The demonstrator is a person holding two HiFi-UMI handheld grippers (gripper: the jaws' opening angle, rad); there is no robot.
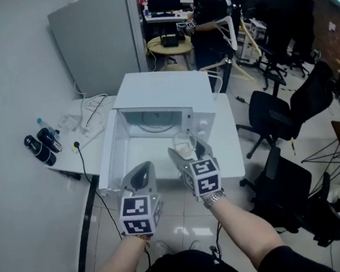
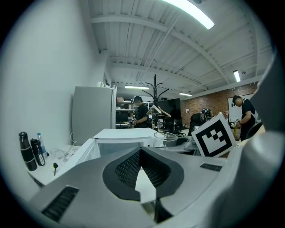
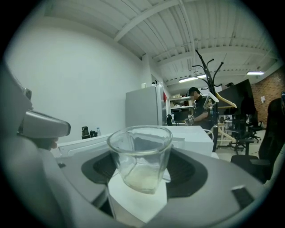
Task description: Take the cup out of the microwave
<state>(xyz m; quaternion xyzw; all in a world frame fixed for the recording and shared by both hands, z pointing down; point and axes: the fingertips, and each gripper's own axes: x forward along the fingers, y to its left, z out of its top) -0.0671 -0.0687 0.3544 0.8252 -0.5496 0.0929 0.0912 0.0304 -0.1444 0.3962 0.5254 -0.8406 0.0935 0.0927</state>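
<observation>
Cup (image 3: 141,156): clear tapered glass, pale film at base, clamped by right gripper (image 1: 187,153). Left gripper (image 2: 140,152): jaws together, empty.

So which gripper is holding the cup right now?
The right gripper, its jaws clamped on the clear cup; the left gripper is shut on nothing.

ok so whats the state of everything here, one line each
microwave door, swung open to the left
microwave cavity, no cup inside
cup, upright, held in front of the opening
right gripper, closed on the cup
left gripper, jaws together, nothing between them
</observation>
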